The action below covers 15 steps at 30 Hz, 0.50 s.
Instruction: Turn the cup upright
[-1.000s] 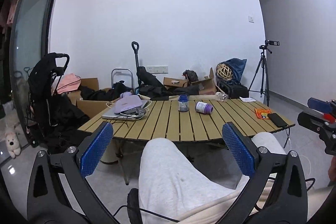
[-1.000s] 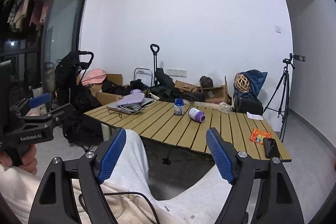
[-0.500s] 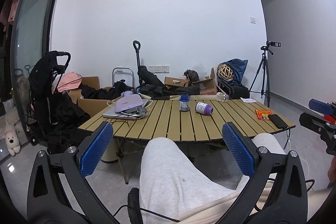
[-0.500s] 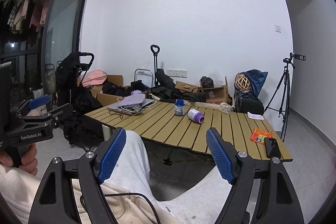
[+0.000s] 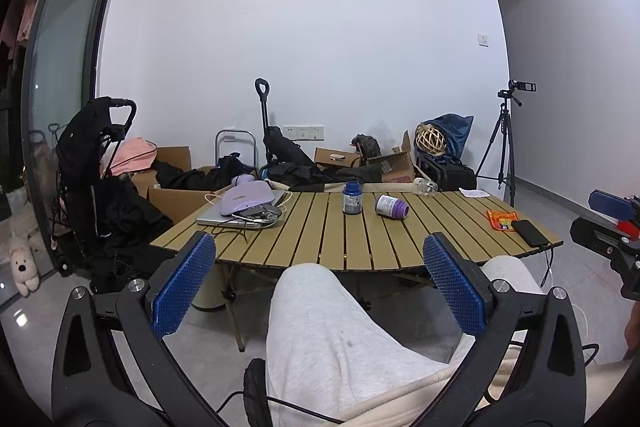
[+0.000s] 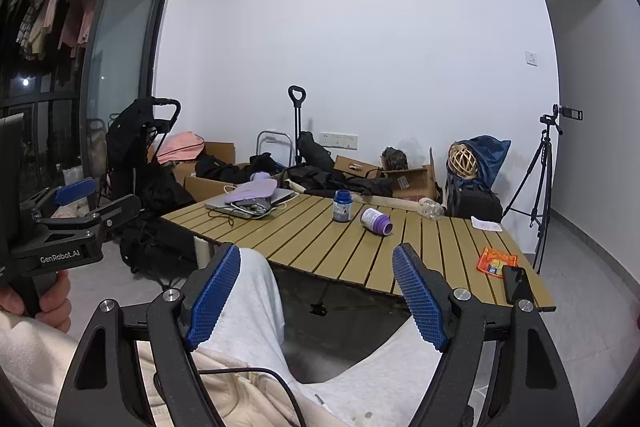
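Observation:
A purple-and-white cup (image 5: 391, 206) lies on its side on the slatted wooden table (image 5: 320, 247), also in the right wrist view (image 6: 376, 221). A dark blue jar (image 5: 352, 198) stands upright just left of it (image 6: 342, 206). My left gripper (image 5: 320, 267) is open and empty, held over the person's lap well short of the table. My right gripper (image 6: 318, 277) is open and empty too, also back from the table's near edge. Each gripper shows at the edge of the other's view.
A laptop with a purple pouch and cables (image 5: 244, 207) sits at the table's left. A phone (image 5: 529, 231) and an orange packet (image 5: 502, 219) lie at its right. A clear bottle (image 5: 425, 186) lies at the far edge. Boxes, bags, a stroller and a tripod (image 5: 504, 143) stand behind.
Both views have shifted slightly; the grippers stay open and the cup has not moved.

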Motion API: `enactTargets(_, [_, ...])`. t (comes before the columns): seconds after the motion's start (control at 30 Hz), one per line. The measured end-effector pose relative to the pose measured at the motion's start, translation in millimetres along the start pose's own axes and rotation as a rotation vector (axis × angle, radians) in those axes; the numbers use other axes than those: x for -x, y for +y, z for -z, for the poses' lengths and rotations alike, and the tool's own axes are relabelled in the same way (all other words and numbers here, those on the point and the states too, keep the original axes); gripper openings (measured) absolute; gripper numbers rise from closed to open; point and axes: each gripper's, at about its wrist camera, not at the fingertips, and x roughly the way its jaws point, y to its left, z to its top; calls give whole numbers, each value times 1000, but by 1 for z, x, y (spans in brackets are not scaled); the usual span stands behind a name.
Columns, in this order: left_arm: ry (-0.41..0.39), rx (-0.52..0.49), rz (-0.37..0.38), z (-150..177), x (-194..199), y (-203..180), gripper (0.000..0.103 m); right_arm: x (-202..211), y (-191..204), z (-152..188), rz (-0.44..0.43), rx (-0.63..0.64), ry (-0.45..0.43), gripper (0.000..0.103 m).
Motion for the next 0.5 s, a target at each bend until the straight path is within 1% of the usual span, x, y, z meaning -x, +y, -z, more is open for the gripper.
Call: enactTargets(0.5, [-6, 5, -6, -4, 2, -1, 103, 0, -2, 0, -3, 1, 0, 83])
